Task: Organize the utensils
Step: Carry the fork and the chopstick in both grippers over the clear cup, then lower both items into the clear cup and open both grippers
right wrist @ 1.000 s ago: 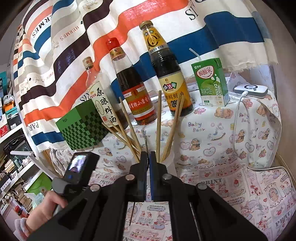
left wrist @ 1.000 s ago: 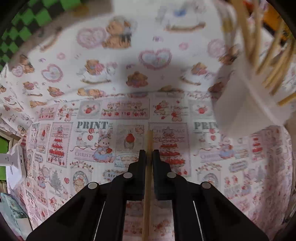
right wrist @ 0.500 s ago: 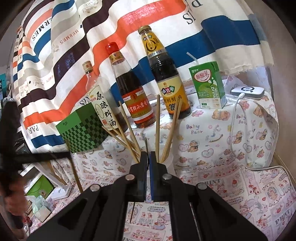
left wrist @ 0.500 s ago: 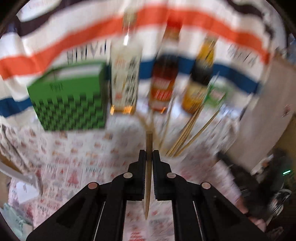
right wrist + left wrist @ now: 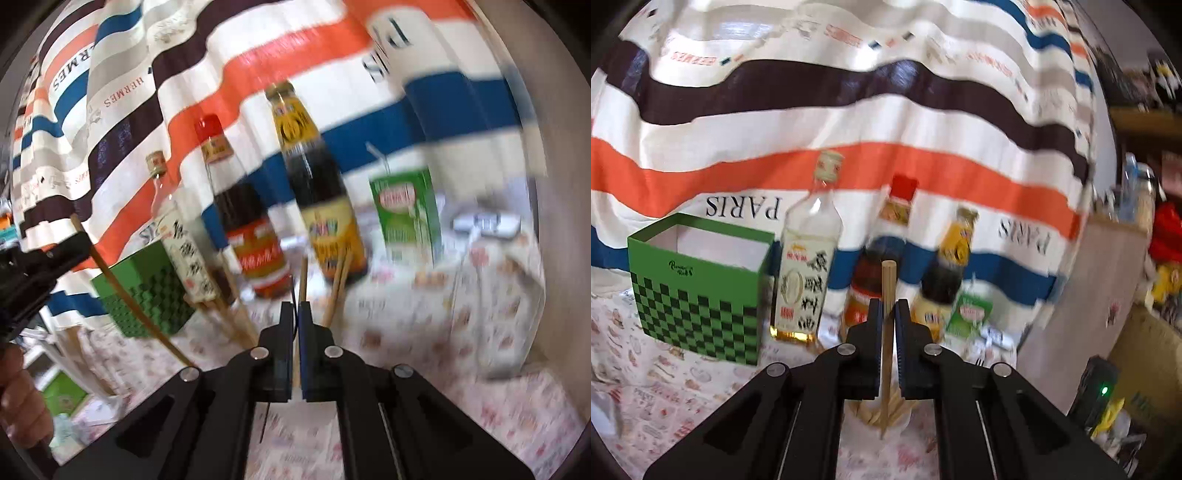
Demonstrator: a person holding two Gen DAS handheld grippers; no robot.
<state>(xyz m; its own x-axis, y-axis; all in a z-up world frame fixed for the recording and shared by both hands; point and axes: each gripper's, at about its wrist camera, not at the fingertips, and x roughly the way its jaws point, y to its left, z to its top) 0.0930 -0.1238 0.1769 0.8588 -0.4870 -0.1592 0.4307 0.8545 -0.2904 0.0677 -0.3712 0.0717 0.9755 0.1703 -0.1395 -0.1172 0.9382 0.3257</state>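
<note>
Left gripper (image 5: pixel 885 314) clamps one chopstick (image 5: pixel 887 291) upright over the cup (image 5: pixel 879 424) — probably for dropping in; right gripper (image 5: pixel 295 314) pinched shut on something thin — unclear what.

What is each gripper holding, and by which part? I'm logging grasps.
The left gripper clamps a wooden chopstick near its thick upper end. The right gripper pinches a thin dark stick near its upper end.

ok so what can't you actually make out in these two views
- Left wrist view: the cup below the chopstick is mostly hidden behind the left tool.
- Right wrist view: the thin dark stick in the right tool is too thin and blurred to identify.
- Right wrist view: motion blur smears the yellow-label bottle text and the white device.
</note>
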